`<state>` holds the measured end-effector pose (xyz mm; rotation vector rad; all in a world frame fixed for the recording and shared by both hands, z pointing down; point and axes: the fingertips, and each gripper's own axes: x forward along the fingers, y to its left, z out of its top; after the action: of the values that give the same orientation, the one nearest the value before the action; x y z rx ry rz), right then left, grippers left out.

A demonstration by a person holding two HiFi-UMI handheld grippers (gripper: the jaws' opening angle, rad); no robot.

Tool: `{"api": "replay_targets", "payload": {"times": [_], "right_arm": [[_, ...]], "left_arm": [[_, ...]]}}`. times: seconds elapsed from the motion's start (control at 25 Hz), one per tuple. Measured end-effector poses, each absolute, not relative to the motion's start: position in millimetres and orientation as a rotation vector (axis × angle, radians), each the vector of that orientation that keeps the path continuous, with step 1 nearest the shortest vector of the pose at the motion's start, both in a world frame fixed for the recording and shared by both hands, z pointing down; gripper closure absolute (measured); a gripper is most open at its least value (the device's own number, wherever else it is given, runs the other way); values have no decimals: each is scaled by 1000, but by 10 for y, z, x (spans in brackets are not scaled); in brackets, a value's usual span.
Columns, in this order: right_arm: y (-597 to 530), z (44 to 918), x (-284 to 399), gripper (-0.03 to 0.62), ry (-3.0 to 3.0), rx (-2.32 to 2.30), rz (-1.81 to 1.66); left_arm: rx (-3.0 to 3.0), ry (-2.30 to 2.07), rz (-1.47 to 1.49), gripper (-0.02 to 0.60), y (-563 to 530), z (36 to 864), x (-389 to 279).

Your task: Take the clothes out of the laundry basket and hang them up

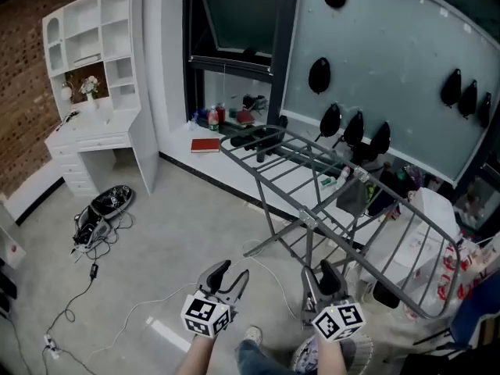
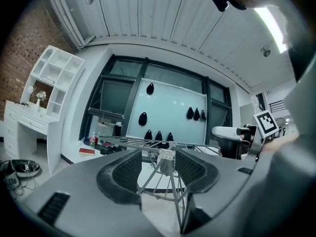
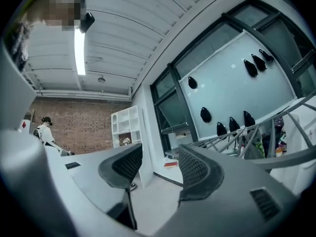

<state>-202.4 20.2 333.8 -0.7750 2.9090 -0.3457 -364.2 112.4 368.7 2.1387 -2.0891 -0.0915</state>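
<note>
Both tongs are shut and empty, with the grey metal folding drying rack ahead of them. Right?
Not quite: they are open, not shut. The left gripper view shows the left tongs with jaws apart, and the right gripper view shows the same for the right tongs. Both are empty, with the grey metal folding drying rack ahead.

Left tool (image 1: 233, 272) and right tool (image 1: 319, 273): hand-held two-jaw units with dark grey, curved jaws, each carrying a white cube (image 1: 206, 316) printed with black square markers at the rear. Inner pads (image 2: 126, 170): black, finely ribbed, set in smooth grey moulded bodies. Person's wear: blue denim trouser leg (image 1: 256, 359) and a light-coloured shoe (image 1: 251, 335).
</note>
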Motion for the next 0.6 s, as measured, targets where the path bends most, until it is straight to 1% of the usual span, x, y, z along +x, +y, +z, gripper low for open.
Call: {"api": "replay_targets", "payload": {"times": [0.32, 0.6], "right_arm": [[-1252, 3229, -2476, 381, 2894, -855, -337], [-1829, 3191, -2656, 381, 2861, -947, -367]], "left_arm": [[2188, -2006, -83, 370, -436, 3666, -4096], [2194, -1930, -90, 370, -1150, 3744, -4305]]}}
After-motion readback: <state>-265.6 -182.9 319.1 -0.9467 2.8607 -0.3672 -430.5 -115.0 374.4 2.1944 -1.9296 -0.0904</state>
